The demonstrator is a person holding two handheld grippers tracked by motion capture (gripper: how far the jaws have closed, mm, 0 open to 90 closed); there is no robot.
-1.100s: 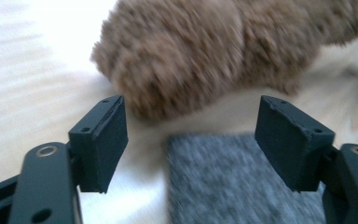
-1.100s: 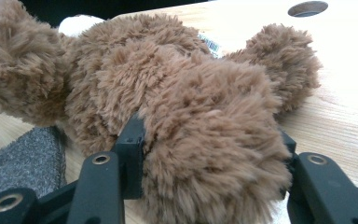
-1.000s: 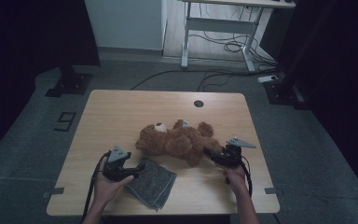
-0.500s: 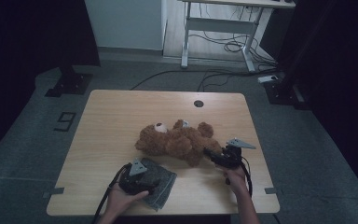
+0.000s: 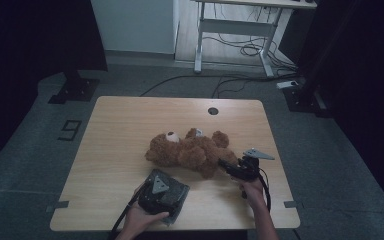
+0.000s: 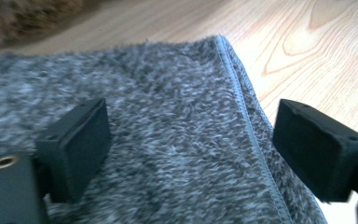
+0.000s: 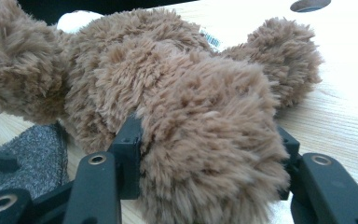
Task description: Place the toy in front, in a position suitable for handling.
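A brown teddy bear [image 5: 190,151] lies on its back in the middle of the wooden table [image 5: 120,130]. My right gripper [image 5: 228,167] is at the bear's right end, and in the right gripper view its jaws [image 7: 209,154] press on both sides of a plush leg [image 7: 205,140]. A grey fleecy cloth [image 5: 179,196] lies folded near the front edge. My left gripper [image 5: 156,194] hovers low over it, open, with the cloth's stitched edge [image 6: 242,107] between the jaws.
A round cable hole [image 5: 212,110] sits near the table's far edge. The table's front edge is close behind both hands. A white desk frame [image 5: 235,30] and cables lie on the floor beyond.
My left gripper has moved right and toward the front edge, onto the grey cloth. The right gripper and the bear have stayed put.
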